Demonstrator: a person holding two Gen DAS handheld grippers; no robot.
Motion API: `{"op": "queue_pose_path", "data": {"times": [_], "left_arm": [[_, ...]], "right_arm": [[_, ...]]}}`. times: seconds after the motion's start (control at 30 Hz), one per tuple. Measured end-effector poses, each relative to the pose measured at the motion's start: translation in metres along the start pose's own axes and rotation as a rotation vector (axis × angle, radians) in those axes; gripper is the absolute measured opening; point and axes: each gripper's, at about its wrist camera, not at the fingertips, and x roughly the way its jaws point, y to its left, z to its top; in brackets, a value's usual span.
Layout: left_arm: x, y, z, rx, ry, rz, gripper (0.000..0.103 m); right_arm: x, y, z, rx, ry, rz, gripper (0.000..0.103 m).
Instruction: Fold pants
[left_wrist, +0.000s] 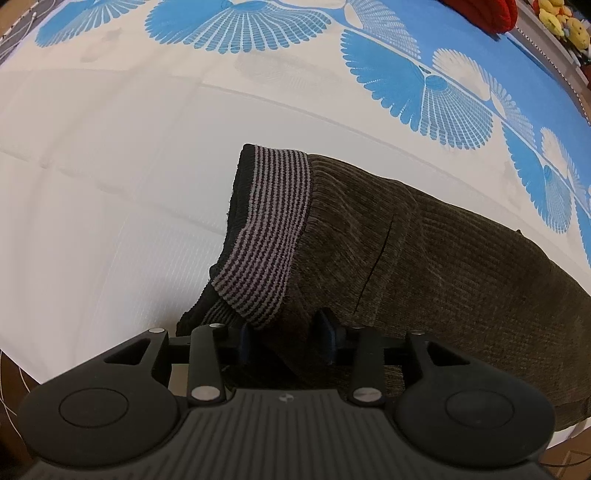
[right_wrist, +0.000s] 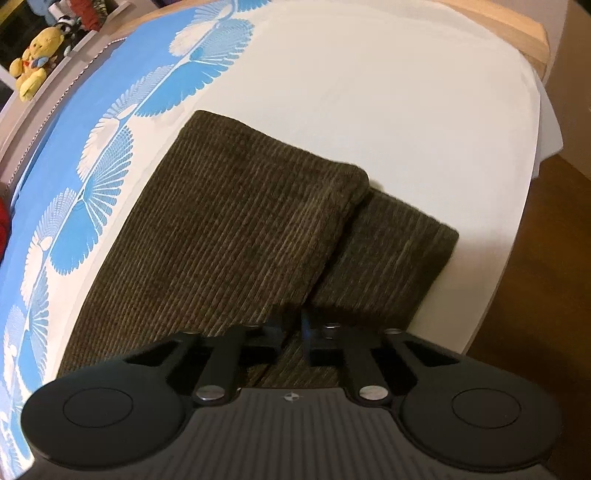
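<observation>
So the pants (left_wrist: 406, 258) are lying flat on the bed (left_wrist: 110, 184), already doubled leg over leg by the look of it, brown corduroy with a striped waistband (left_wrist: 266, 236).

Left tool (left_wrist: 288, 332) first: it points steeply down at the near corner of the waistband, and that corner sits right between its tips. The jaws stand partly apart and I can't see the pads actually pressing the cloth, so I'd call it loosely around the corner, not holding it. The rest of the pants runs off to the right of this tool.

Right tool (right_wrist: 295, 326): it's down at the leg end, jaws pinched nearly together right where the edge of the upper leg crosses the lower one. Looks like it has nipped that edge, though it's blurry there. The two cuffs (right_wrist: 399, 221) lie ahead of it and don't line up; the lower one sticks out to the right.

My take for doing this step well: get both layers in each tool before lifting, close the left one properly on the waistband, and carry both ends evenly so the fold lands square.

Containers: none here, just a yellow plush (right_wrist: 31, 59) on a shelf in the background.
</observation>
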Motion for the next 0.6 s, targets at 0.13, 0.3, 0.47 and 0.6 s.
{"op": "queue_pose_path", "data": {"times": [0.13,0.3,0.47,0.6], "left_arm": [[0.000,0.000,-0.001,-0.003,0.000,-0.002,0.043],[-0.002,0.000,-0.001,-0.010,0.000,-0.006,0.043],[-0.003,0.003,-0.001,-0.011,-0.001,-0.012,0.044],[-0.003,0.001,-0.001,-0.004,-0.001,-0.011,0.047]], "right_arm": [[-0.004,0.001,0.001,-0.007,-0.020,0.006,0.006],[-0.007,-0.003,0.007,0.025,-0.036,0.014,0.007],[-0.029,-0.024,0.011,0.163,-0.163,-0.045,0.008],[-0.036,-0.051,0.013,0.307,-0.199,-0.009,0.019]]}}
